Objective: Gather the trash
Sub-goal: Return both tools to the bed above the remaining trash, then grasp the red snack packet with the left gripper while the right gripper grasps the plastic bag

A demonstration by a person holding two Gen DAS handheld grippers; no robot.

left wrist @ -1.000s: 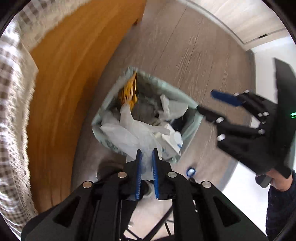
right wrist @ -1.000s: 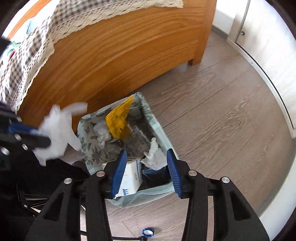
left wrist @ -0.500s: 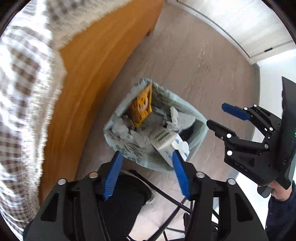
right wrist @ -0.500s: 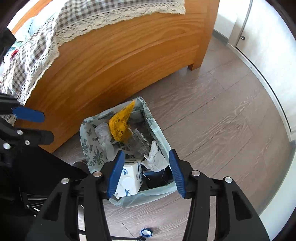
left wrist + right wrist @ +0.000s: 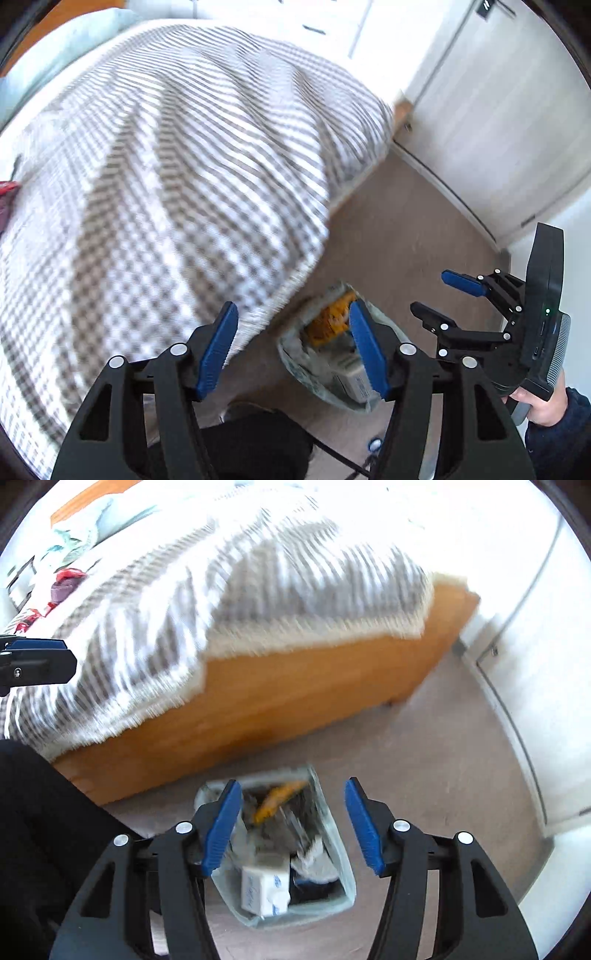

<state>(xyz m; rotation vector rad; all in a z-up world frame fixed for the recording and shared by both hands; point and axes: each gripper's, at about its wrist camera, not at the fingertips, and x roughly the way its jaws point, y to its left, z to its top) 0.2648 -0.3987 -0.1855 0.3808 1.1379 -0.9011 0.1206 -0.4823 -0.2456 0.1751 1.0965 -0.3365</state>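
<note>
The trash bin (image 5: 295, 356) with a floral liner stands on the floor by the bed. It holds a yellow wrapper (image 5: 328, 321), a white carton (image 5: 351, 376) and crumpled paper. My left gripper (image 5: 291, 350) hovers high above it; its jaws are opening with nothing between them. In the right wrist view the bin (image 5: 334, 838), the wrapper (image 5: 277, 799) and the carton (image 5: 264, 888) lie below my right gripper (image 5: 293, 823), whose jaws are opening with nothing between them. From the left wrist, my right gripper (image 5: 432, 291) shows on the right, held by a hand (image 5: 535, 406).
A bed with a checked blanket (image 5: 166, 184) and a wooden frame (image 5: 277, 701) fills the left and top. Red items (image 5: 66, 578) lie on it. White cupboard doors (image 5: 480, 110) stand to the right. A small blue cap (image 5: 375, 445) lies on the floor near the bin.
My left gripper let go of the white crumpled piece over the bin and opened wide. Both grippers rose and tilted up, so the bin looks smaller and the bed fills the views.
</note>
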